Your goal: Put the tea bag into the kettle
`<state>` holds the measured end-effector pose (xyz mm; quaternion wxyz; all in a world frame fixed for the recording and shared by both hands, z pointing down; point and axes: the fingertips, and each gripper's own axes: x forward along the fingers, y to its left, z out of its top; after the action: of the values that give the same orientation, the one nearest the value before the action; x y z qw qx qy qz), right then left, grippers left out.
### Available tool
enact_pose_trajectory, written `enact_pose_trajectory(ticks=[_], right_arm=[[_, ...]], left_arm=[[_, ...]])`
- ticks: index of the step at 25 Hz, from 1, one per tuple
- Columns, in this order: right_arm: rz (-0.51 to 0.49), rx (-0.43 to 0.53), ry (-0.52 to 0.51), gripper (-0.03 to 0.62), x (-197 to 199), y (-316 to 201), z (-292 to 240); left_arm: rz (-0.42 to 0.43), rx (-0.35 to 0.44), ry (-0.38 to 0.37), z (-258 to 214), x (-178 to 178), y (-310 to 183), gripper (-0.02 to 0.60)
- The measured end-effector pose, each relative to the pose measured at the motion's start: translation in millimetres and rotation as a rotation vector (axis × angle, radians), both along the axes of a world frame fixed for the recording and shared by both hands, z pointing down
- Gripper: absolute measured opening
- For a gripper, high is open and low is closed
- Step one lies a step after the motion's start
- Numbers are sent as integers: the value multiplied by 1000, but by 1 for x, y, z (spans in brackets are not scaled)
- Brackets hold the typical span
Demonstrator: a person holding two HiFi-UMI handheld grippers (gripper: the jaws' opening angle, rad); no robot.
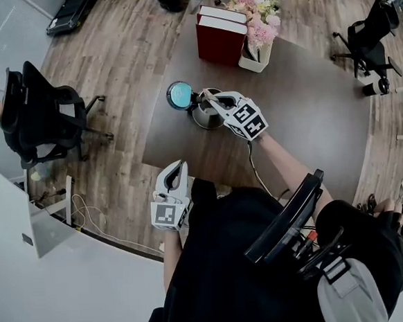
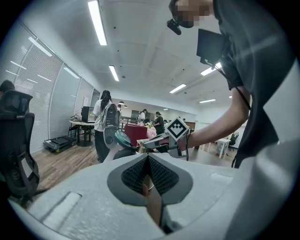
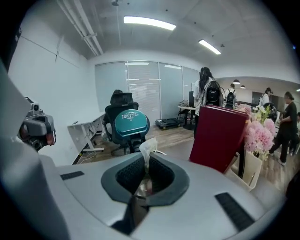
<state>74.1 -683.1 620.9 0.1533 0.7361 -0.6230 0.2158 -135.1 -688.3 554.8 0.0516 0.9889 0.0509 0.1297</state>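
The right gripper (image 1: 209,102) is hanging right over the kettle (image 1: 203,117), and its jaws are pinching tight on the tea bag (image 3: 146,149). In the right gripper view the bag's pale paper is poking up past the dark pads, squeezed between them. From the head view the bag itself is too small to pick out, but the jaw tips are sitting above the kettle's open mouth.

The kettle is standing on the brown table (image 1: 309,113), close to its left edge and about midway between the far and near edges. Its teal lid (image 1: 179,94) is tipping open toward that left edge.

The left gripper (image 1: 176,169) is idling just by the table's near left corner, well apart from the kettle. Its jaws are meeting at the tips with nothing gripped between them, as the left gripper view shows.

Up at the far edge, the red books (image 1: 219,34) are standing upright. The pink flowers (image 1: 260,20) are sitting just beside them in a white holder (image 1: 256,57).
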Motion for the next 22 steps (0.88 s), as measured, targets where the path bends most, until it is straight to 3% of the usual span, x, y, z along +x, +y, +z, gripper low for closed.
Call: enact_pose_trajectory(ticks=[14,19,22], right_arm=[[-130,-309,6,18,-6,-6,28],[-216,-509,90,18,-10,-5,43],[-228,-571,90,18,-9,-10,47]], left_arm=[[11,-16,13,3,9,-10,3],[5,-16,15,7,8,-20,3],[1,-18,13,9,5,-28,3]])
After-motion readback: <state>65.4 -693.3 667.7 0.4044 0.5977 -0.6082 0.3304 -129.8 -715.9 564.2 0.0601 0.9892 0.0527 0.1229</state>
